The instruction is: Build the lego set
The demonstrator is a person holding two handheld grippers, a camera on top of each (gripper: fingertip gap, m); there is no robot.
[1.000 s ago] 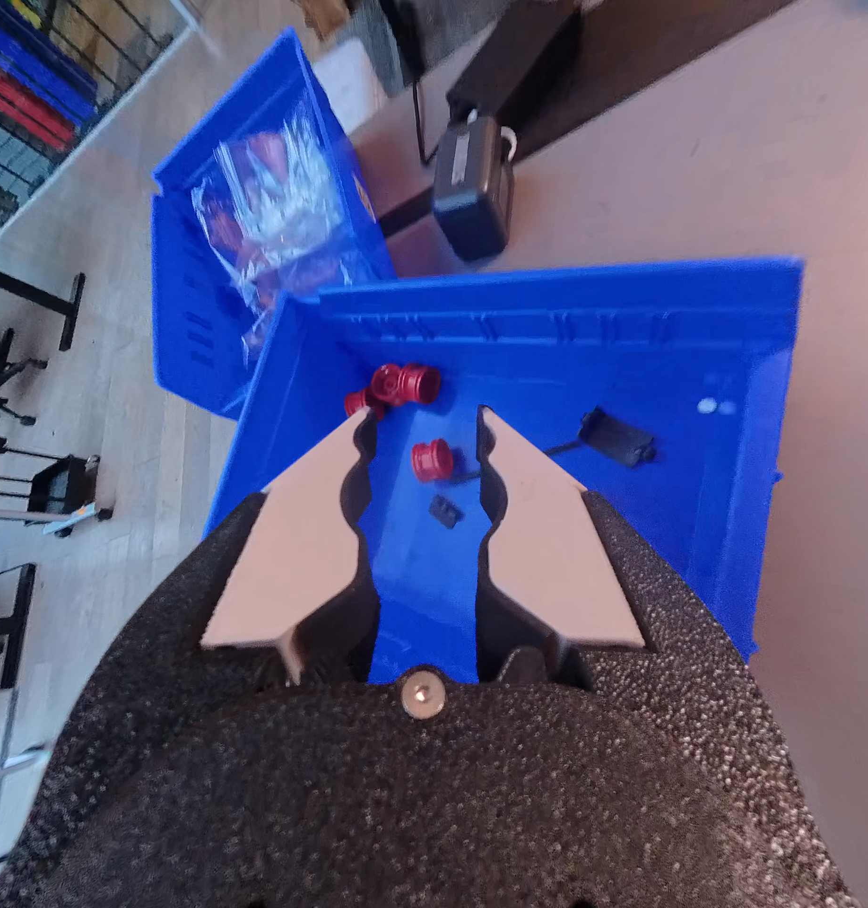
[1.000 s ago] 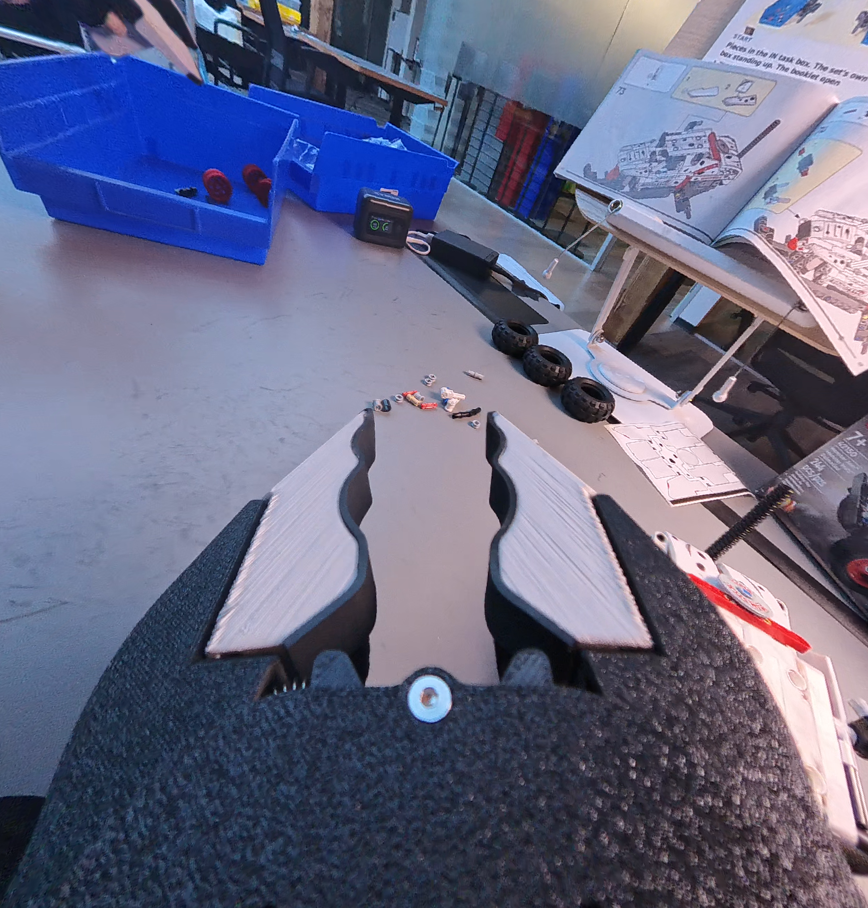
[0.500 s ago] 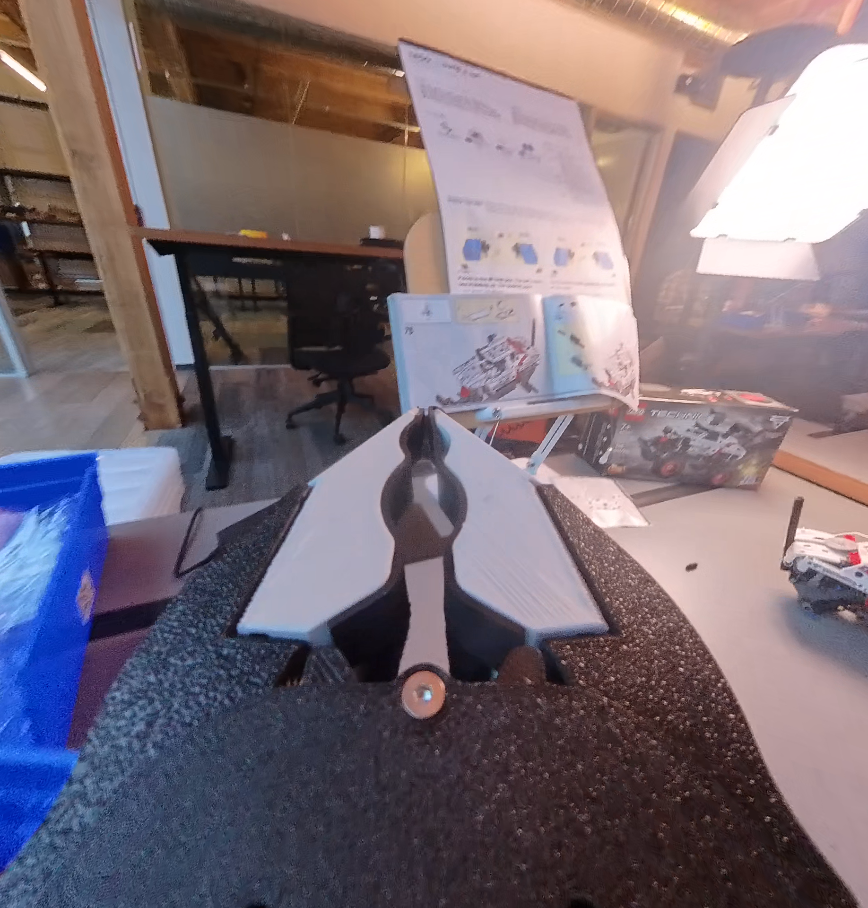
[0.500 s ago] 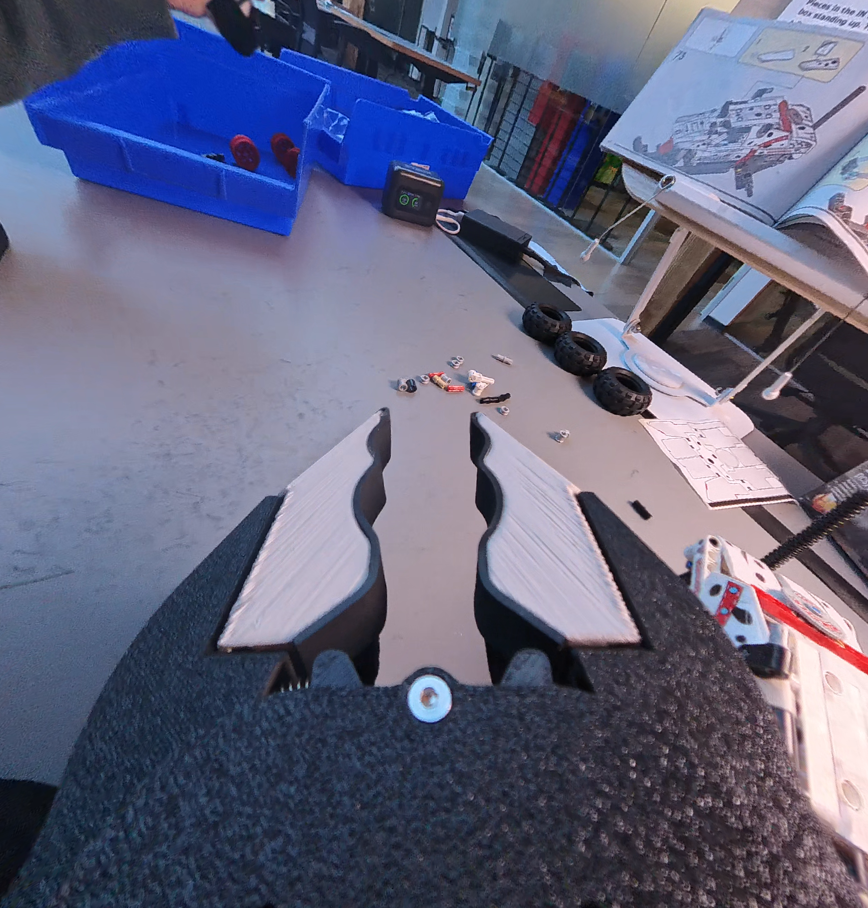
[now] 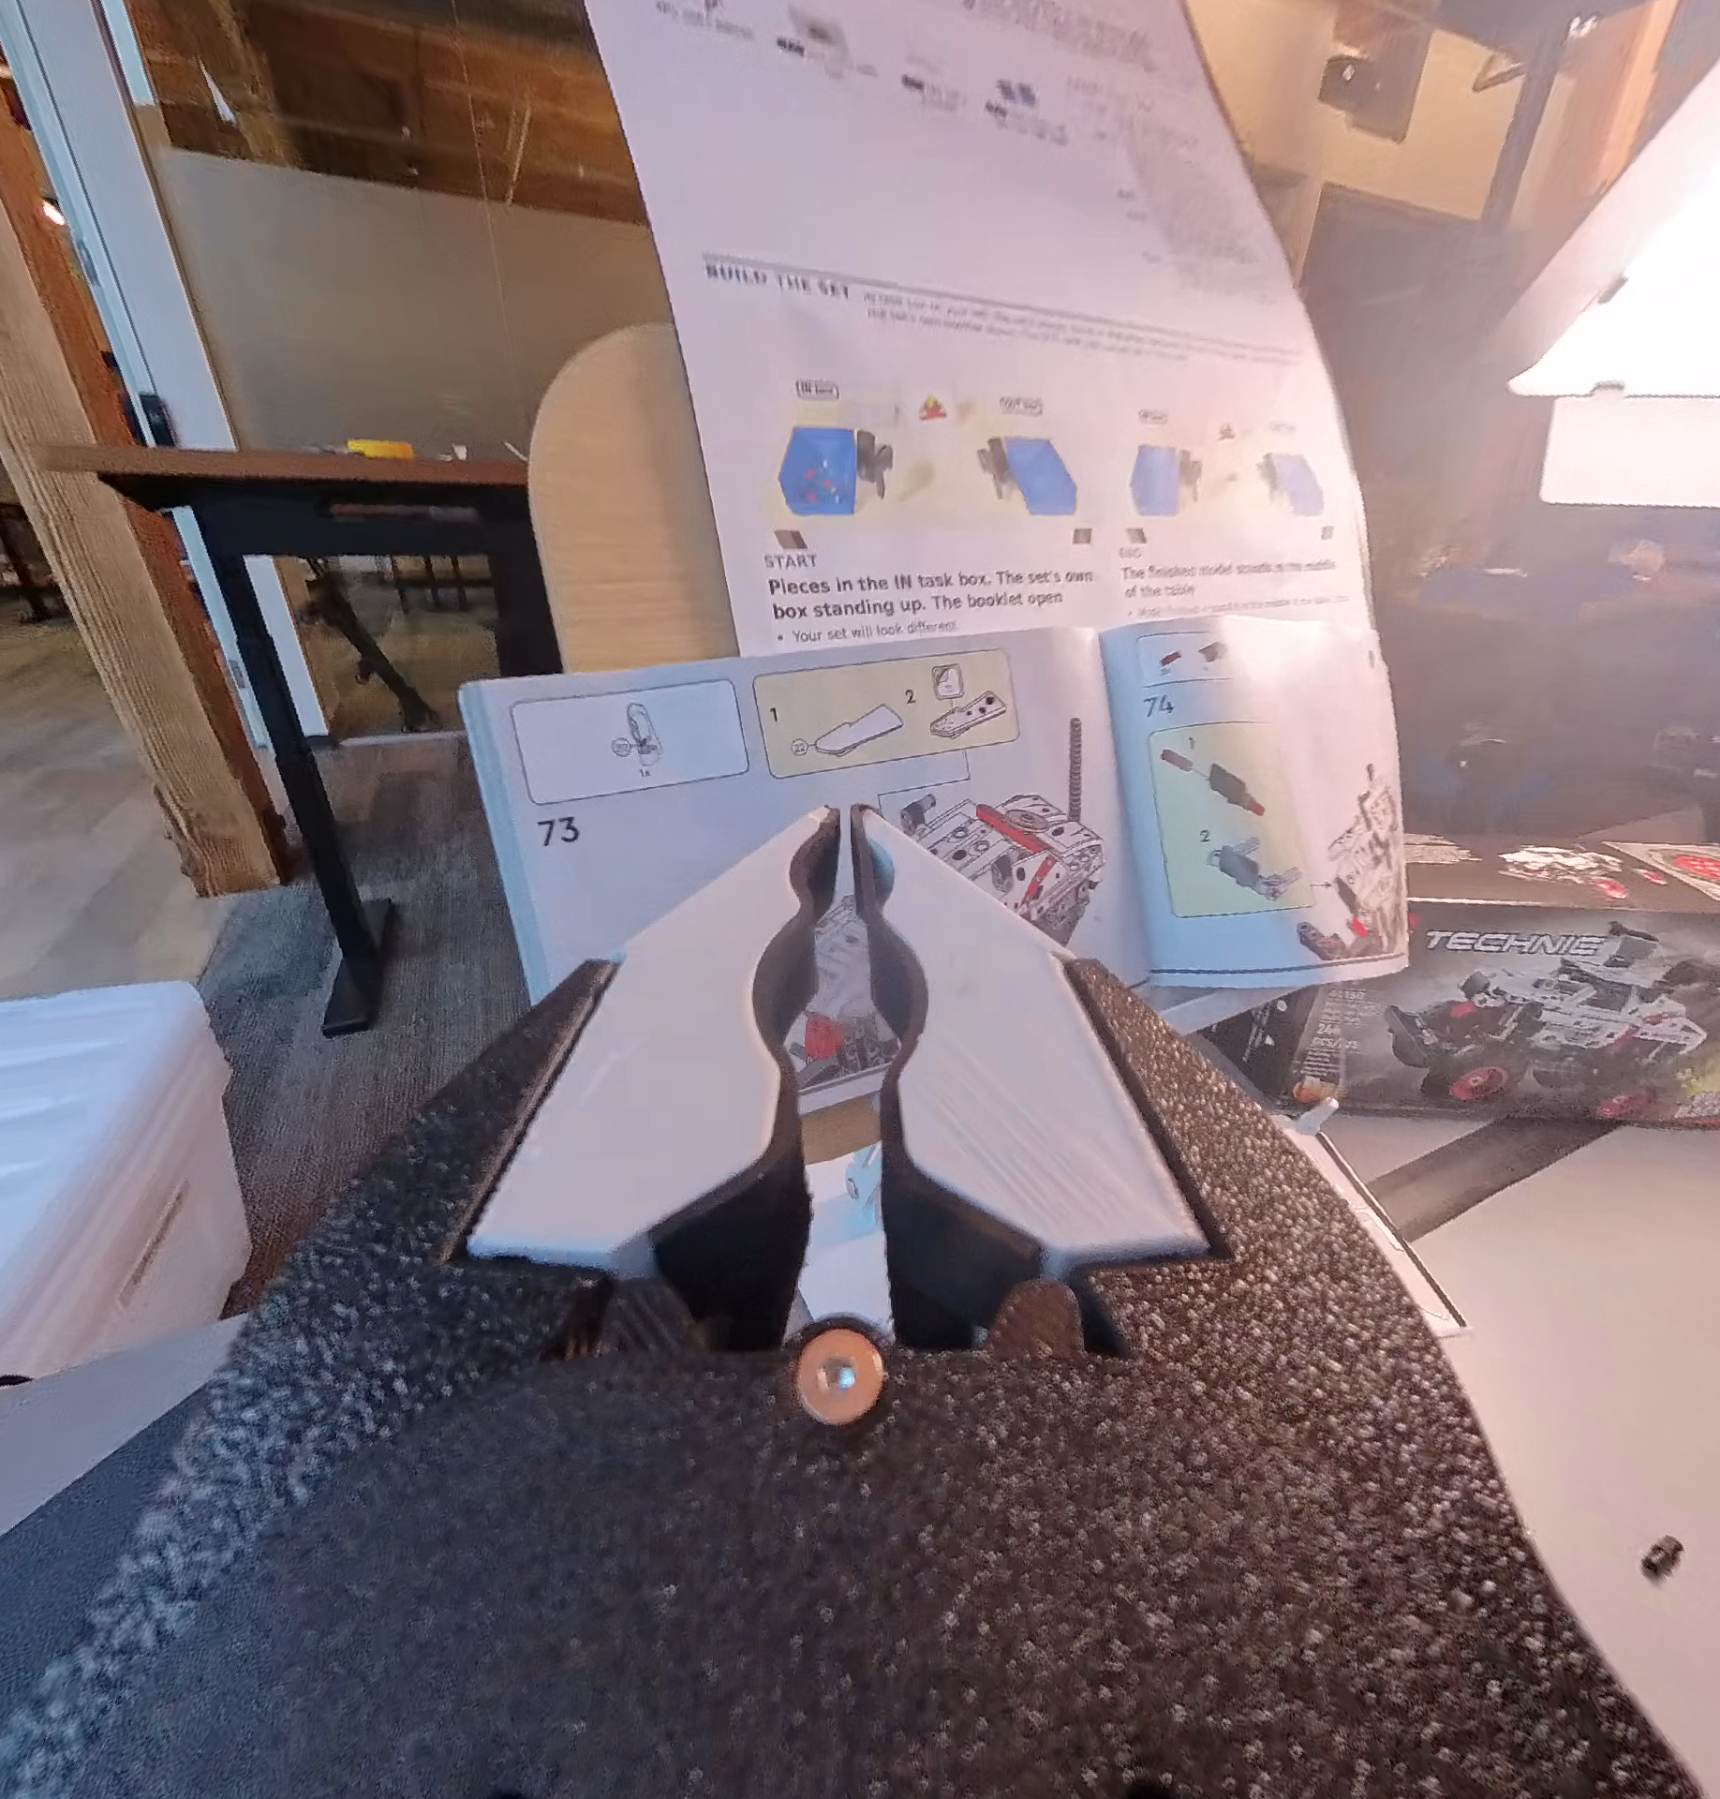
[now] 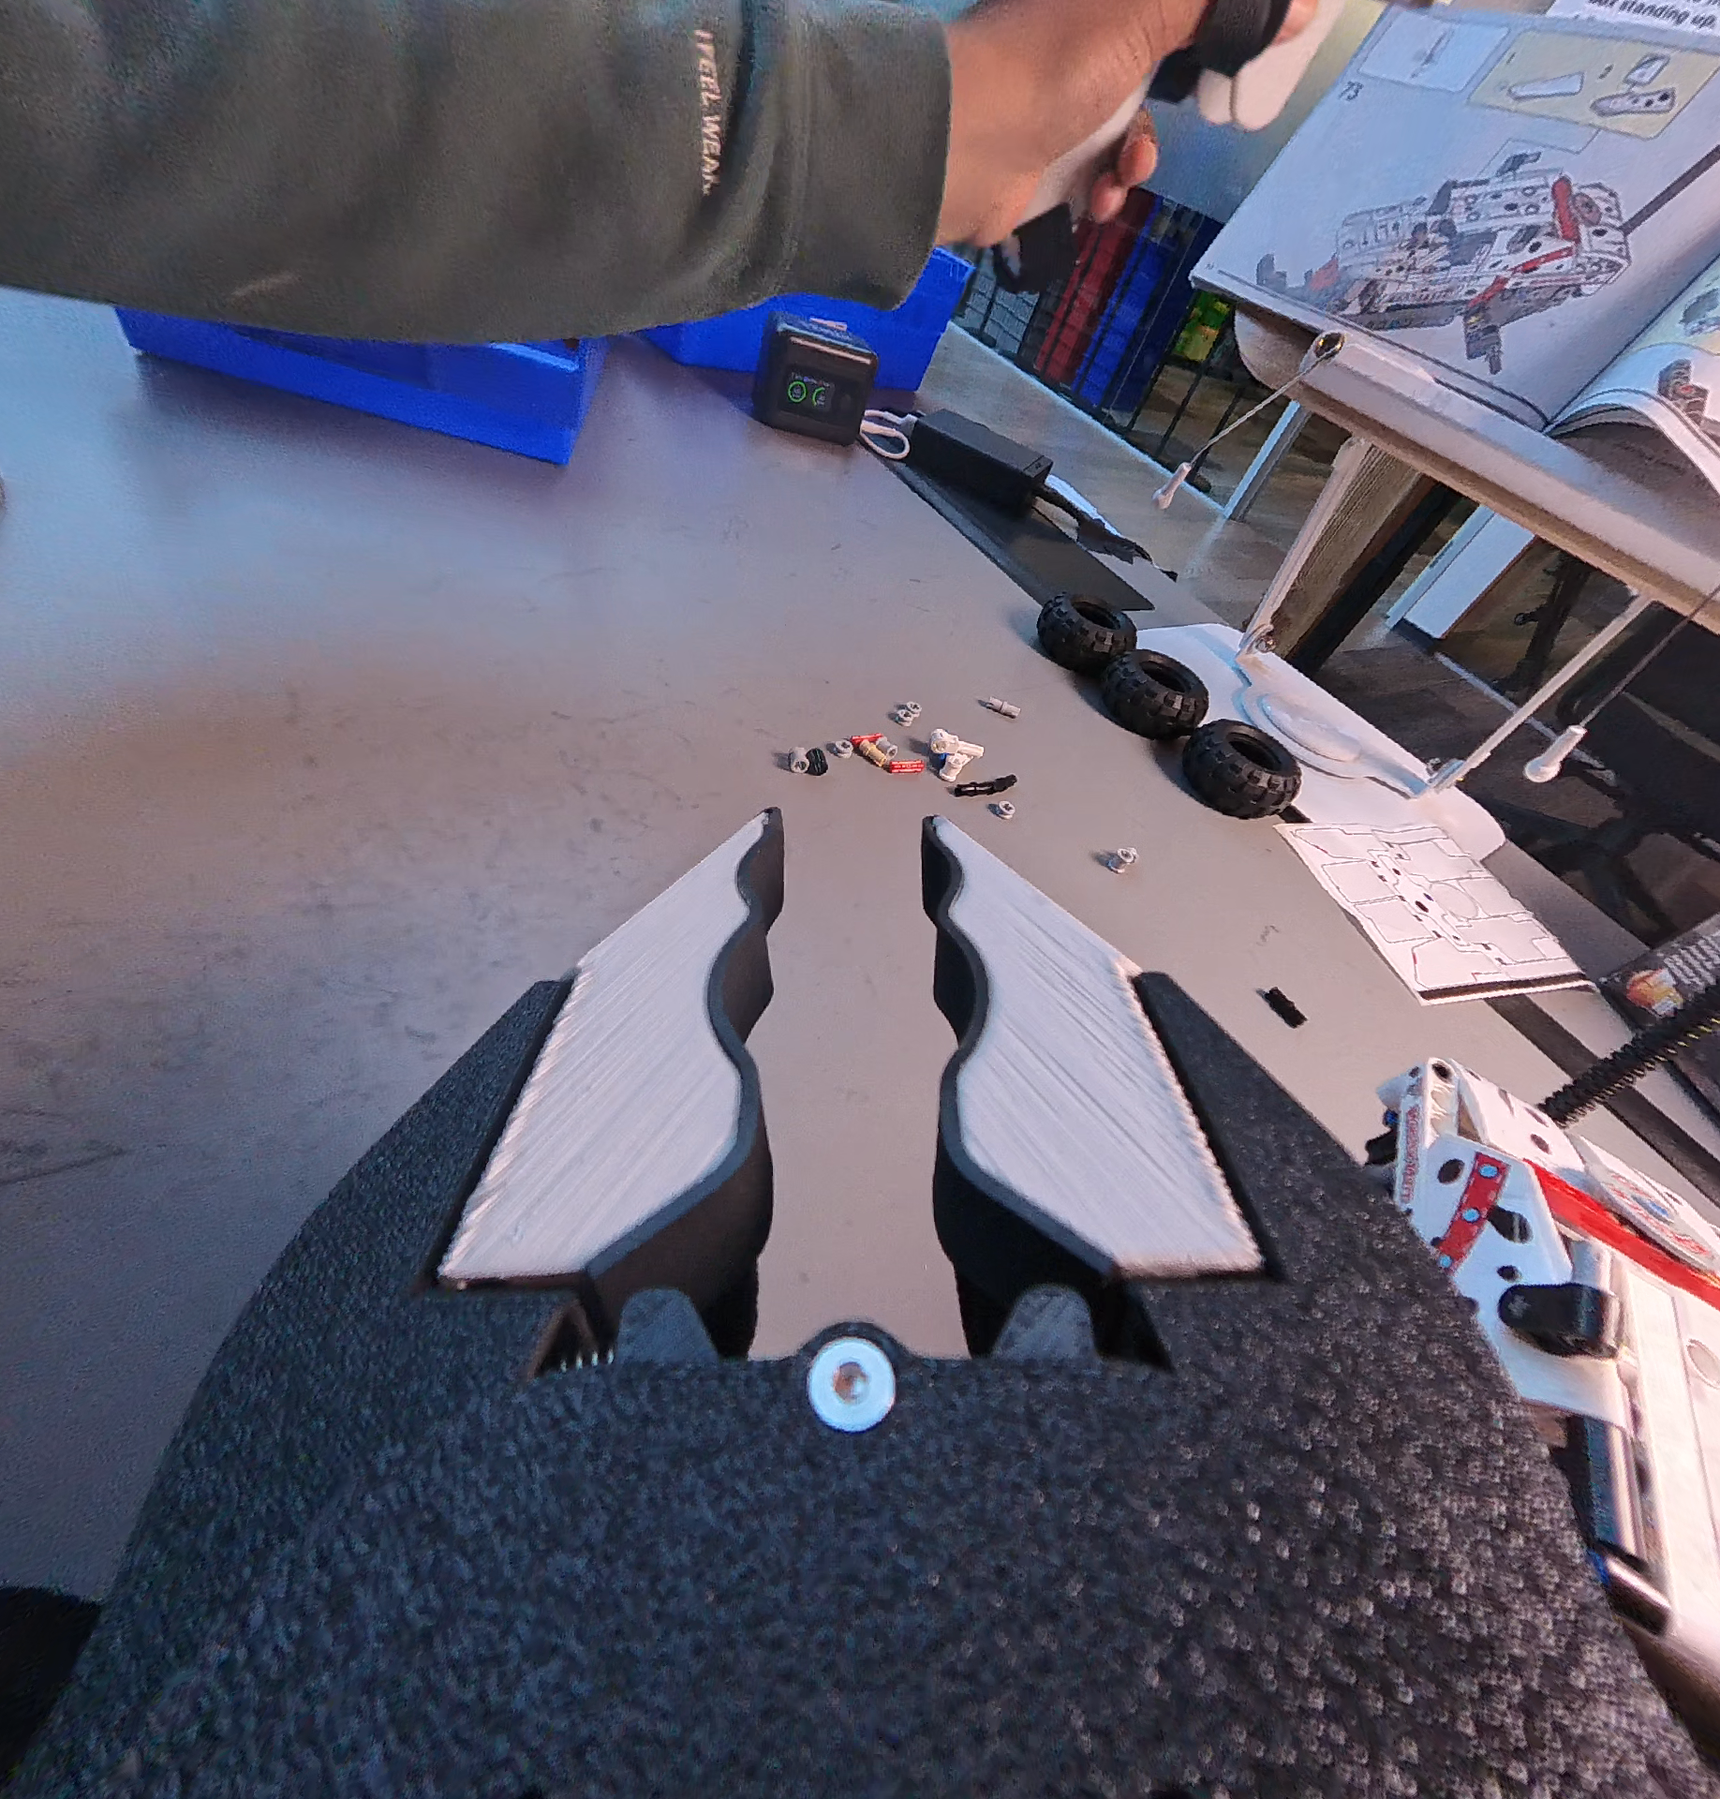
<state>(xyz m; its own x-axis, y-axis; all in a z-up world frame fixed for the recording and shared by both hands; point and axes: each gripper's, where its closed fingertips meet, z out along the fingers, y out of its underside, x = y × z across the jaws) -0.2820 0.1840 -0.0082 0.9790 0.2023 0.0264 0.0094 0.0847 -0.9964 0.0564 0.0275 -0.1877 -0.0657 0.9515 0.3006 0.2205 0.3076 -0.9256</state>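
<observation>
My left gripper (image 5: 841, 818) is shut and raised, pointing at the open instruction booklet (image 5: 788, 779); I see no piece between its tips. My right gripper (image 6: 851, 827) is open and empty, low over the grey table (image 6: 350, 779). Just beyond its tips lies a scatter of small Lego pieces (image 6: 895, 754). Three black tyres (image 6: 1153, 693) lie in a row to their right. The partly built white model (image 6: 1567, 1266) with red trim and a black antenna sits at the right gripper's lower right. The booklet also shows in the right wrist view (image 6: 1479, 195).
A person's sleeved arm (image 6: 447, 146) crosses above the blue bin (image 6: 399, 380). A black device (image 6: 812, 389), a power adapter (image 6: 978, 458), a sticker sheet (image 6: 1421, 905) and a loose black piece (image 6: 1282, 1008) lie on the table. The set's box (image 5: 1567, 1022) stands beside the booklet. Some 40 centimetres of space lies between my two pairs of fingers.
My left gripper was open over the blue bin's red and black pieces; it has shut, lifted out and swung to face the booklet. The right gripper's view shifted slightly; the arm now crosses it.
</observation>
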